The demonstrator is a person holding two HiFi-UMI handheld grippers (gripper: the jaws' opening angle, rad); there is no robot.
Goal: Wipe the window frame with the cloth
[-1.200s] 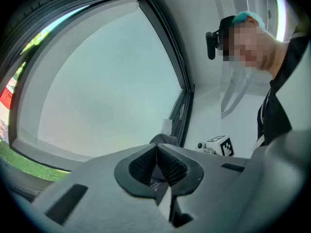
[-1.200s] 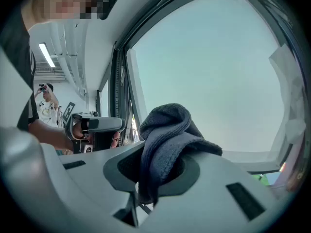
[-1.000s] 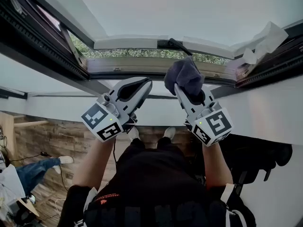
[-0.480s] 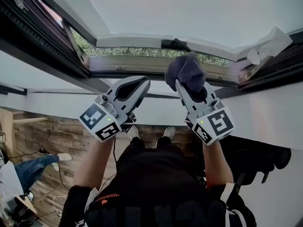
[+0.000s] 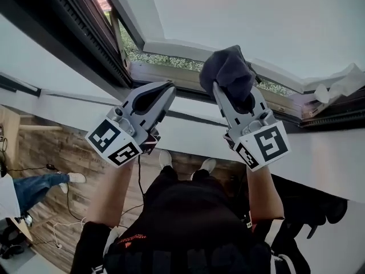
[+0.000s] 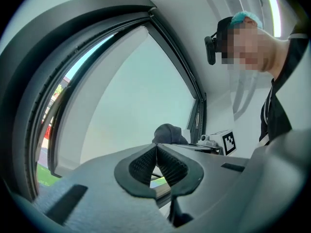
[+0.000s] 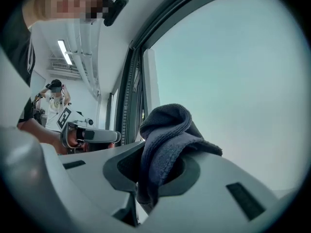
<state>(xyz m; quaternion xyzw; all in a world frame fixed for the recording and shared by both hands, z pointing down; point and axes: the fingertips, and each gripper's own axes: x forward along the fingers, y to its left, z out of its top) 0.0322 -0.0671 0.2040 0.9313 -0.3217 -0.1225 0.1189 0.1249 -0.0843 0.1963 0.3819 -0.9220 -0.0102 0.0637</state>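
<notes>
Right tool pinching dark grey cloth. The cloth is bunched over the tips and held up at the lower rail of the open window frame; contact unclear. Left tool pressed together, nothing between, level beside the right one.

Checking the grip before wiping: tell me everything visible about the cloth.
The cloth is dark grey-blue, terry-like fabric, bunched into a lump. The right gripper is shut on its folds, most of it bulging beyond the tips. It is held up near the window frame; whether it touches the frame cannot be told.
</notes>
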